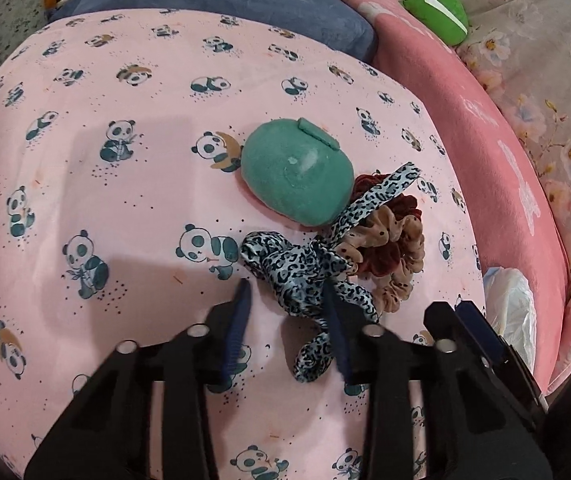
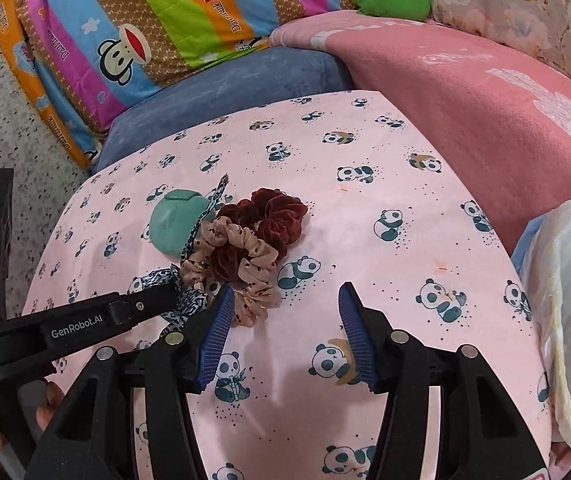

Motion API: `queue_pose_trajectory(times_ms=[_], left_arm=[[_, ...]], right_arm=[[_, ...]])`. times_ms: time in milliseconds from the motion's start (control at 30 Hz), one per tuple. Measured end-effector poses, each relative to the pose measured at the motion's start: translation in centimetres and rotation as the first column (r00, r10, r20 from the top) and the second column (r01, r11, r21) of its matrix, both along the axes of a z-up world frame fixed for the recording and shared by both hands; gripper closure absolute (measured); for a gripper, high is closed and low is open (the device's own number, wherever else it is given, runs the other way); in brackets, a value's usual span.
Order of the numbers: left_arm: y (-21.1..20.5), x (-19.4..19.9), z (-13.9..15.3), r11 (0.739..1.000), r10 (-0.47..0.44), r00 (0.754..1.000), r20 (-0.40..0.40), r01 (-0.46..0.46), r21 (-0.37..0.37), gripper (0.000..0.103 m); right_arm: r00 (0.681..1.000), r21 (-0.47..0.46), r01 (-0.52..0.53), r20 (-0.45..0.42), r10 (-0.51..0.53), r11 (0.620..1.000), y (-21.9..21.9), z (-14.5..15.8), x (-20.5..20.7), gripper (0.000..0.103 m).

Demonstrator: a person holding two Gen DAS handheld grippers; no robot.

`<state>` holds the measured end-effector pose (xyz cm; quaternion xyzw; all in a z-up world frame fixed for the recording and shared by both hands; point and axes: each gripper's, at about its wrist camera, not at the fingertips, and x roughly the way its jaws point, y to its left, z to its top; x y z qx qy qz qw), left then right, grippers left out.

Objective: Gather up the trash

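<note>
Left tongs [image 1: 287, 308] were apart, straddling the leopard-print scrunchie [image 1: 305, 268] w/ tails; right-hand pad lay on/against the fabric, not clamped. Scrunchie sat on the panda-print sheet [image 1: 105, 184], touching a beige dotted scrunchie [image 1: 389, 248] and a maroon velvet scrunchie [image 2: 273, 216], just beside a teal oval case [image 1: 297, 172]. Right tongs [image 2: 285, 308] were apart, nothing between them, left pad just beside beige one. White plastic bag [image 2: 565, 300] lay at sheet's right edge, by the pink blanket [image 2: 485, 120].
</note>
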<state>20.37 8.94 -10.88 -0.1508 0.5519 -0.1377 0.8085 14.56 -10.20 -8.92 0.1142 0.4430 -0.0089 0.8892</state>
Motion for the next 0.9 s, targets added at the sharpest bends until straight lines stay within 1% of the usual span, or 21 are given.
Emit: queue_pose_trajectory(times_ms=[33, 100, 200, 233, 300, 367, 400, 433, 467, 500, 533, 733, 900], left_arm=[[0.0, 0.1, -0.2, 1.000, -0.002, 1.000, -0.005, 0.002, -0.002, 0.085], [0.2, 0.2, -0.4, 1.000, 0.004, 1.000, -0.008, -0.004, -0.004, 0.091], [0.7, 0.2, -0.3, 1.000, 0.013, 1.000, 0.002, -0.013, 0.006, 0.094], [0.8, 0.2, -0.3, 1.000, 0.013, 1.000, 0.004, -0.013, 0.009, 0.095], [1.2, 0.1, -0.1, 1.000, 0.022, 1.000, 0.010, -0.022, 0.013, 0.096], [1.7, 0.1, 0.2, 0.999, 0.029, 0.999, 0.015, -0.029, 0.013, 0.096], [1.8, 0.1, 0.3, 0.999, 0.032, 0.999, 0.016, -0.032, 0.014, 0.096], [2.0, 0.0, 0.4, 0.999, 0.035, 0.999, 0.018, -0.035, 0.014, 0.096], [2.1, 0.0, 0.5, 0.999, 0.038, 0.999, 0.020, -0.038, 0.014, 0.096], [2.3, 0.0, 0.6, 0.999, 0.042, 0.999, 0.022, -0.042, 0.014, 0.096], [2.4, -0.1, 0.8, 0.999, 0.044, 0.999, 0.024, -0.044, 0.014, 0.096], [2.5, -0.7, 2.0, 0.999, 0.045, 0.998, 0.050, -0.045, 0.007, 0.096], [1.9, -1.8, 3.8, 0.999, 0.031, 0.996, 0.088, -0.032, 0.010, 0.096]], right_arm=[[1.000, 0.002, -0.003, -0.005, 0.003, 1.000, 0.1, -0.2, 0.2, 0.051], [1.000, 0.001, -0.010, -0.013, 0.010, 1.000, 0.4, -0.7, 0.8, 0.051], [1.000, 0.005, -0.020, -0.024, 0.020, 1.000, 0.8, -1.3, 1.5, 0.056], [0.999, 0.010, -0.023, -0.030, 0.024, 1.000, 0.9, -1.5, 1.7, 0.060], [0.999, 0.023, -0.027, -0.045, 0.028, 0.999, 1.0, -2.1, 2.3, 0.064], [0.998, 0.037, -0.029, -0.057, 0.031, 0.999, 1.0, -2.5, 2.7, 0.072], [0.998, 0.043, -0.030, -0.062, 0.033, 0.999, 1.1, -2.8, 2.8, 0.074], [0.997, 0.047, -0.032, -0.065, 0.035, 0.998, 1.1, -2.9, 2.9, 0.079], [0.997, 0.047, -0.034, -0.066, 0.037, 0.998, 1.2, -3.0, 2.9, 0.084], [0.997, 0.042, -0.037, -0.066, 0.040, 0.998, 1.3, -3.0, 2.9, 0.085], [0.997, 0.040, -0.041, -0.065, 0.043, 0.998, 1.4, -3.0, 2.8, 0.089], [0.999, 0.023, -0.047, -0.025, 0.047, 0.999, 1.6, -1.5, 1.8, 0.091], [0.999, 0.028, -0.037, 0.041, 0.035, 0.999, 1.0, 1.2, 0.3, 0.091]])
